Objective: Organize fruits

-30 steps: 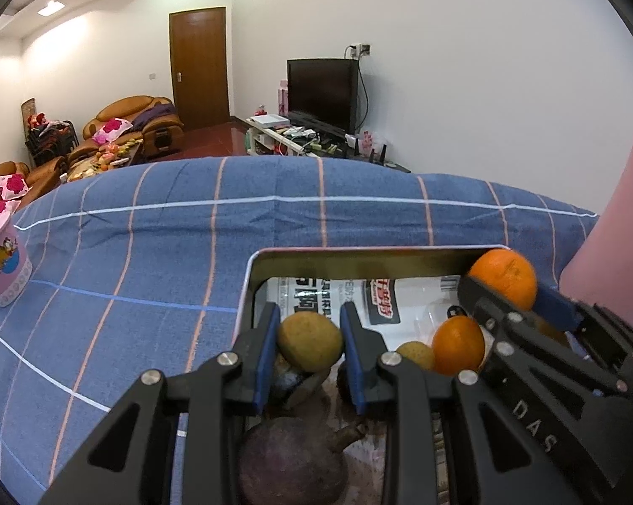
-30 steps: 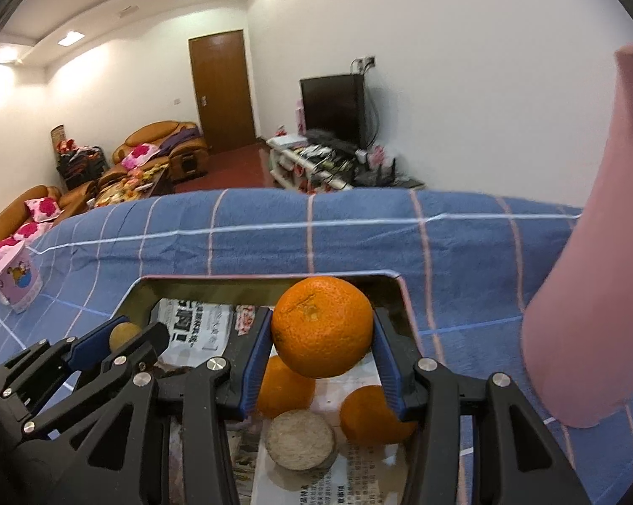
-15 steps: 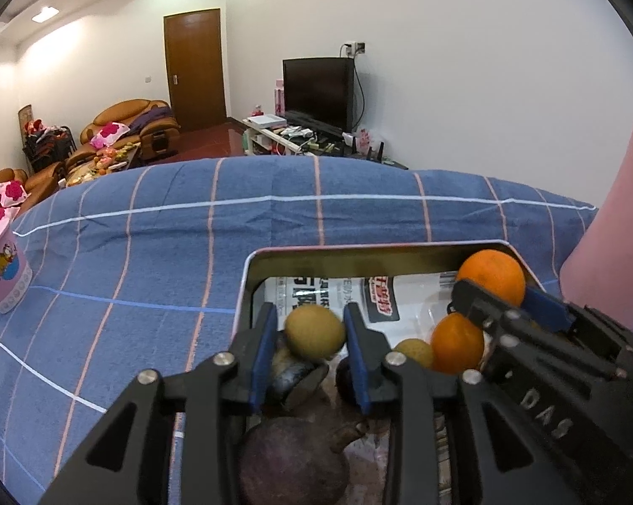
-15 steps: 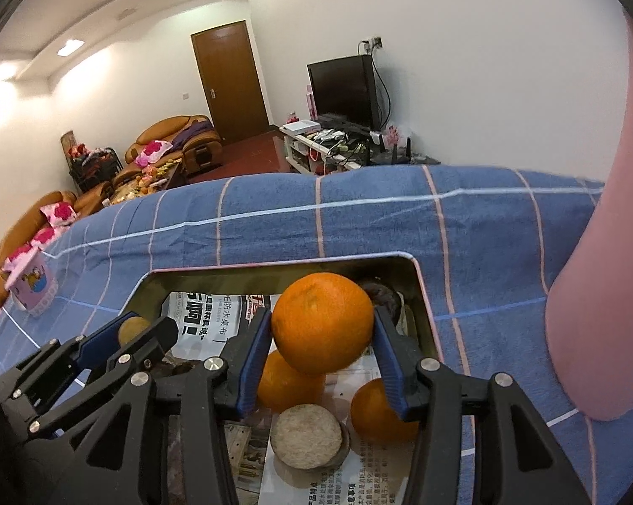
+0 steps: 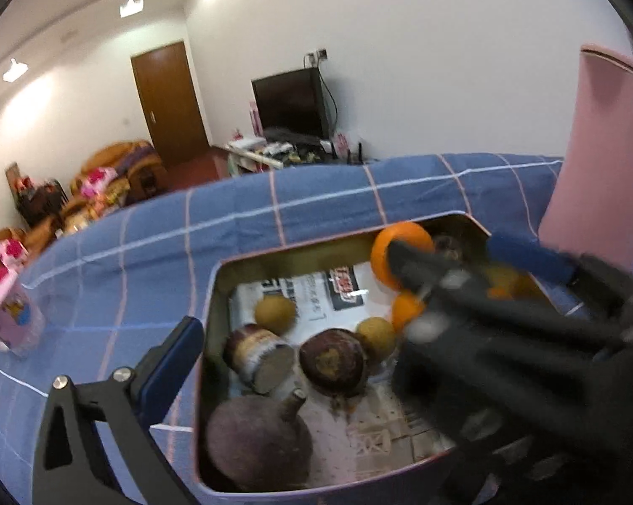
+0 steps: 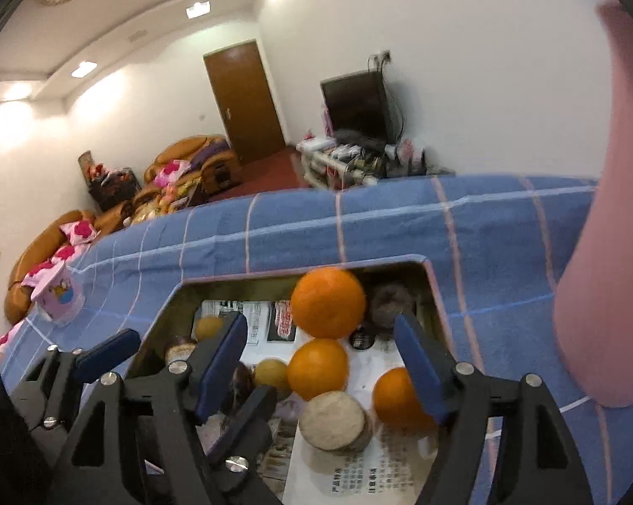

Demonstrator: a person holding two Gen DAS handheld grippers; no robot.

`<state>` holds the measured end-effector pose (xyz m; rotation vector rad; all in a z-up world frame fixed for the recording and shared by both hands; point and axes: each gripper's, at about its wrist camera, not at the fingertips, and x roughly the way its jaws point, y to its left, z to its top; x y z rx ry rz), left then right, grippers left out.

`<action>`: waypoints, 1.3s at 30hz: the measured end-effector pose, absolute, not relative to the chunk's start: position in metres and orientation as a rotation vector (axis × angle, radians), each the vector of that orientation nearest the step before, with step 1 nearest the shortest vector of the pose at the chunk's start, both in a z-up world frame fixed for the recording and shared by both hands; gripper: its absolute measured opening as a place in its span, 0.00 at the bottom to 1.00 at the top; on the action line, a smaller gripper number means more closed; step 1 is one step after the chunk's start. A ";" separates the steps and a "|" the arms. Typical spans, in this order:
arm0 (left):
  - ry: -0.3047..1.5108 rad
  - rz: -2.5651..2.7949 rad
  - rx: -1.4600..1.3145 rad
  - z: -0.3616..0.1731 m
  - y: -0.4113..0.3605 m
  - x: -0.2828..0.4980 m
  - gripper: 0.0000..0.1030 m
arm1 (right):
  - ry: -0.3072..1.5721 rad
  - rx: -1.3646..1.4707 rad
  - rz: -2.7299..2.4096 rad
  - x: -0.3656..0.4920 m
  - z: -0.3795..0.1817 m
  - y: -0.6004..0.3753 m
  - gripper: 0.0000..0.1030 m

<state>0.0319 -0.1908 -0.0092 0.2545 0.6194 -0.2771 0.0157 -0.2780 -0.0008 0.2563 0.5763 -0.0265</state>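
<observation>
On the far left of the blue checked cloth [image 6: 400,227] stands a pink carton [image 6: 59,296]. Next comes the left gripper [image 6: 169,366]: its jaws are opening, spread wide over the left rim of the metal tin [image 5: 215,294], with nothing between them. Inside the newspaper-lined tin, on the left, lie a small yellow-brown fruit [image 5: 275,312], a sliced dark fruit [image 5: 259,364], a halved dark fruit [image 5: 332,361] and a big purple fruit with a stem [image 5: 257,442] at the near wall. Further right the right gripper [image 6: 323,362] hangs over the tin with its jaws opening too, the blue pads clear of the large orange [image 6: 328,302] that sits beyond them by the far wall. Below it lie a second orange [image 6: 317,368], a pale cut fruit [image 6: 333,421] and a third orange [image 6: 396,397]. At the far right edge rises something pink [image 6: 602,252], blurred.
</observation>
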 end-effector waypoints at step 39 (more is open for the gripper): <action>0.400 -0.097 0.074 0.012 -0.106 -0.022 1.00 | 0.257 0.070 -0.224 -0.075 0.027 -0.248 0.80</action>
